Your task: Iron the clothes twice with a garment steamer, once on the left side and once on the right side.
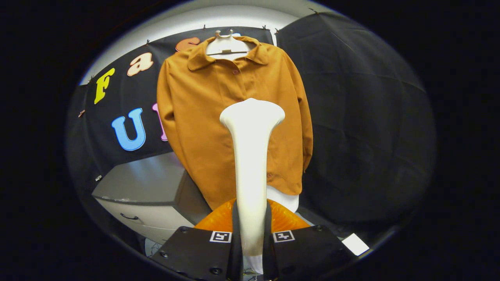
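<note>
Hand-held gripper (250,234): closed on the steamer's handle, one finger pressing each side of it, so the tool is clamped between them.
Fingers (236,230): upright and parallel, tight against the handle; each carries a square marker tag on the block beside it.
Steamer (252,156): a pale, slim handle rises straight up from between the fingers and flares into a wide, rounded head at the top.
Steamer head: sits in front of the shirt's middle, just under the button line; whether it touches the cloth I cannot tell.
Orange part (283,218): a ribbed, see-through orange dome shows behind the handle's base, just above the finger blocks.
Shirt (199,117): a rust-orange, collared, long-sleeved shirt, hanging full length beyond the fingers, front towards the camera, buttoned, with both sleeves down at its sides.
Hanger (226,45): pale, showing inside the open collar at the top, holding the shirt up.
White cloth (285,199): a pale strip peeks out under the shirt's hem, right of the handle.
Cabinet (148,187): a grey unit with a drawer and handle, standing below and left of the shirt, near its lower left hem.
Booth wall (363,128): black cloth hangs behind the shirt and on the right.
White card (354,244): a small white piece lies low, just right of the finger blocks.
</note>
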Available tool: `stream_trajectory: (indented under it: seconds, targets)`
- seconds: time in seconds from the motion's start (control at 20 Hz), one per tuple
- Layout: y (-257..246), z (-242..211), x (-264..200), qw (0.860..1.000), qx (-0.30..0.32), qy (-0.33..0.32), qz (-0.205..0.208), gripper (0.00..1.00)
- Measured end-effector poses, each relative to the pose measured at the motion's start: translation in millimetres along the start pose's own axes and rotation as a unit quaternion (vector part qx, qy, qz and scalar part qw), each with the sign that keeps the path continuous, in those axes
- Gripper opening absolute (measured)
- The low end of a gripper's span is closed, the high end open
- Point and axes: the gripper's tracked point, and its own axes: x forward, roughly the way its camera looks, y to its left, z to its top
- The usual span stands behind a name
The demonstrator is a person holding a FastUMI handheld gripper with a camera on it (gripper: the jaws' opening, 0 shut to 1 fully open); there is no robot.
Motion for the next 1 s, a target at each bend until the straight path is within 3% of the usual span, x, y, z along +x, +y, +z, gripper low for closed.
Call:
stream_trajectory:
  seconds: [0.4,1.0]
  targets:
    - [105.2,83.0,-36.7,0.997,-0.006,-0.074,0.029,0.23]
    - [246.3,106.5,-136.4,0.987,-0.045,-0.125,0.091,0.23]
